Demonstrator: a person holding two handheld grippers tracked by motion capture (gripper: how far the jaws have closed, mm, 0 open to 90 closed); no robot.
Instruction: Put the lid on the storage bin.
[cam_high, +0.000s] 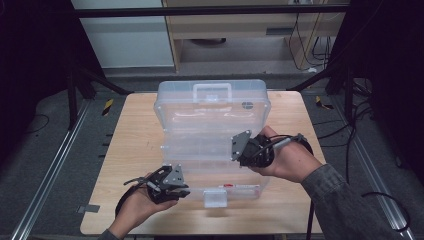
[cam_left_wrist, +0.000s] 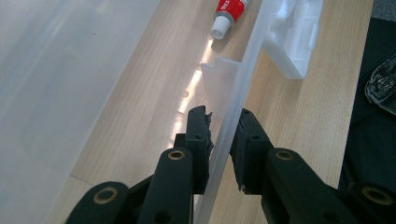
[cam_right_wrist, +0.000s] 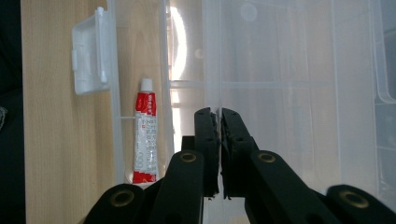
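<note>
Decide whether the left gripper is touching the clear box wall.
Touching: the left gripper view shows the left gripper with its jaws clamped on the box wall.

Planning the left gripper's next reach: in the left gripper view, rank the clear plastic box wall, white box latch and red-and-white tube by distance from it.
1. Clear plastic box wall, between its fingers.
2. White box latch, ahead, outside the wall.
3. Red-and-white tube, ahead, inside the box; nearly level with the latch.

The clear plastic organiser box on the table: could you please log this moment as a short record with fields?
box: clear plastic box, lid open, on the wooden table
contents: red and white tube in the front compartment
latch: white latch at the front edge
left gripper: left gripper, jaws clamped on the box's front wall
right gripper: right gripper, jaws shut on a thin clear divider inside the box
</note>
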